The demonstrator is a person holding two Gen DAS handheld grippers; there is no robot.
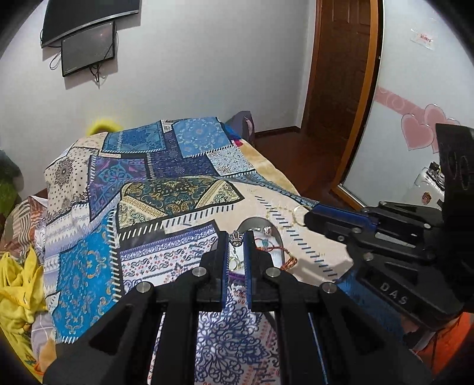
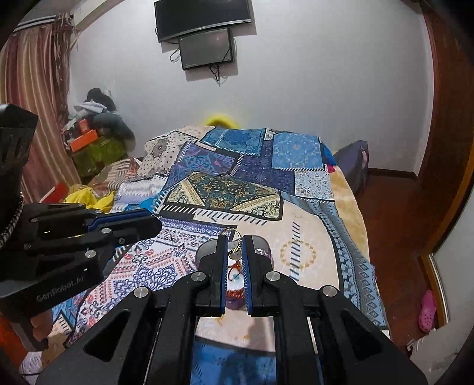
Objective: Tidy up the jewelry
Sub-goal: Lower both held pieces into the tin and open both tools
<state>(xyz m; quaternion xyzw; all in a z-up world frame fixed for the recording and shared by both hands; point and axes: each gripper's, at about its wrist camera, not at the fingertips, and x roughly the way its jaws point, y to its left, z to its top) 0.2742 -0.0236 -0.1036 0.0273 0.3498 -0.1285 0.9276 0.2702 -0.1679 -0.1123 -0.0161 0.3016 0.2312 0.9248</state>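
My left gripper (image 1: 236, 237) is shut on a small silver ornament (image 1: 236, 238), pinched at the fingertips above a round purple jewelry box (image 1: 278, 237). The box holds a silver ring (image 1: 267, 229), an orange thread bracelet (image 1: 288, 262) and small gold rings (image 1: 234, 262). My right gripper (image 2: 235, 238) is shut on a gold hoop with a small pendant (image 2: 235, 250), held over the same box (image 2: 263, 248) with the orange bracelet (image 2: 235, 293) inside. In the left wrist view the right gripper's (image 1: 306, 214) tips hold the gold hoop (image 1: 299, 215).
The box sits on a bed under a blue patchwork bedspread (image 1: 148, 189). Yellow cloth (image 1: 17, 281) lies at the left. A wooden door (image 1: 340, 74) and mirrored wardrobe (image 1: 408, 88) stand on the right. Two screens (image 2: 204, 26) hang on the wall.
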